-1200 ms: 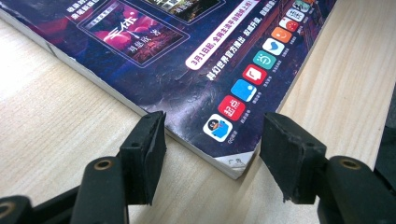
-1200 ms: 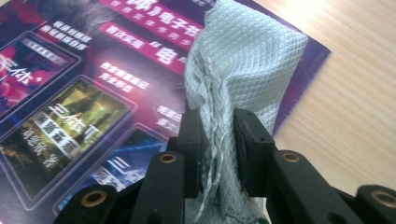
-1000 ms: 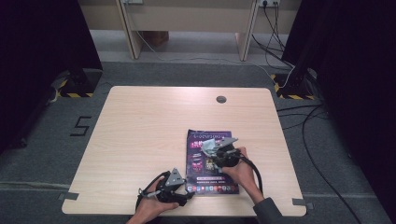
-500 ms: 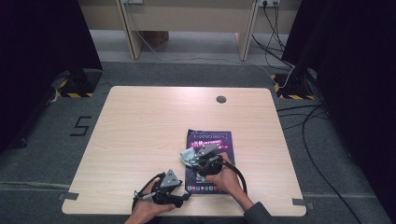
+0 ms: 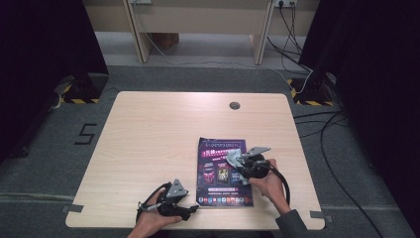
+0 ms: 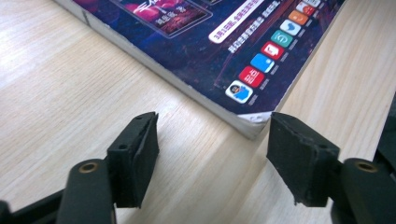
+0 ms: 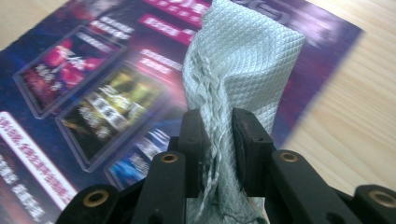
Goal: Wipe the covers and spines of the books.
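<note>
My right hand-held gripper (image 7: 217, 135) pinches the grey cloth (image 7: 243, 70); I should wipe the magazine (image 5: 223, 171) with even strokes, while the left hand-held gripper (image 6: 212, 154), jaws just opening wide, steadies its near corner.

The far and left parts of the desk (image 5: 148, 129) are lying bare, giving a hand wide room to pass. The magazine (image 5: 223, 173) is taking up the near middle, a low flat obstacle. The left gripper (image 5: 190, 210) is resting at the near edge just beside the magazine's near left corner, its fingers (image 6: 135, 158) having just been opening, with only bare desk between them. The right gripper (image 5: 236, 161) is hanging over the magazine, pinching a grey cloth (image 7: 243, 70) and blocking the way across it. A narrow strip along the desk's right side is staying free.
</note>
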Available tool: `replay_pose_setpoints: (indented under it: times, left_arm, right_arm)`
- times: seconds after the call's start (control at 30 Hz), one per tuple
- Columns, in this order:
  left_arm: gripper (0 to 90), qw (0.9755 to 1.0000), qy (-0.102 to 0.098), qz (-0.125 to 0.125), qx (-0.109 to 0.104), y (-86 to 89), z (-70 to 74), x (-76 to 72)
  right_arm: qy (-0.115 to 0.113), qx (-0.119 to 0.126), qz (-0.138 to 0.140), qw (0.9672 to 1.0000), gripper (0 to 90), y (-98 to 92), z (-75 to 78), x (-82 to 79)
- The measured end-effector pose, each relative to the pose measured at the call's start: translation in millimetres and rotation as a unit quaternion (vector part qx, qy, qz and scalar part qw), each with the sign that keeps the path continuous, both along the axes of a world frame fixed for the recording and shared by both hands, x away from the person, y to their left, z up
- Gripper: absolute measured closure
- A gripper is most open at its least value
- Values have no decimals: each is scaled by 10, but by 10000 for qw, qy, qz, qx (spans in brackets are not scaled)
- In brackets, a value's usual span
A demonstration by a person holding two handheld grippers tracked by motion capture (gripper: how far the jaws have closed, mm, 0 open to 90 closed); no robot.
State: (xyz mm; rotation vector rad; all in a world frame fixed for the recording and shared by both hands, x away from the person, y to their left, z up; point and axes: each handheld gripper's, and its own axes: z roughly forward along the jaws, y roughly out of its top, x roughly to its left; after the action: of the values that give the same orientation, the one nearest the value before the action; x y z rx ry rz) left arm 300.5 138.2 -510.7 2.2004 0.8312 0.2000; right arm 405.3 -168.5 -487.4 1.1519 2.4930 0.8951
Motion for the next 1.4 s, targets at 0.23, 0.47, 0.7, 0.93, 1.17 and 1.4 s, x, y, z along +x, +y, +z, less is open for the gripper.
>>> replay_pose_setpoints:
  times: [0.23, 0.47, 0.7, 0.93, 1.17, 1.4]
  left_arm:
    - [237, 9997, -24, 27, 229, 61, 8, 8]
    - [211, 9991, -91, 67, 406, 148, 4, 24]
    - [193, 9986, -129, 110, 507, 206, 0, 13]
    - [188, 9985, -132, 175, 504, 232, -2, 7]
    - [186, 9985, -136, 175, 504, 250, -3, 5]
    - [177, 9984, -137, 202, 501, 247, -6, 6]
  right_arm:
    - [-94, -183, -33, 9998, 742, -6, 6, -42]
    - [-73, -130, 301, 9994, 741, 210, 0, -131]
    - [-78, -110, 1152, 9933, 739, 891, -13, -324]
    - [-29, -46, 1581, 9874, 738, 1188, -17, -474]
    - [107, 116, 1506, 9885, 748, 1084, -21, -450]
    - [107, 71, 932, 9956, 750, 544, -5, -367]
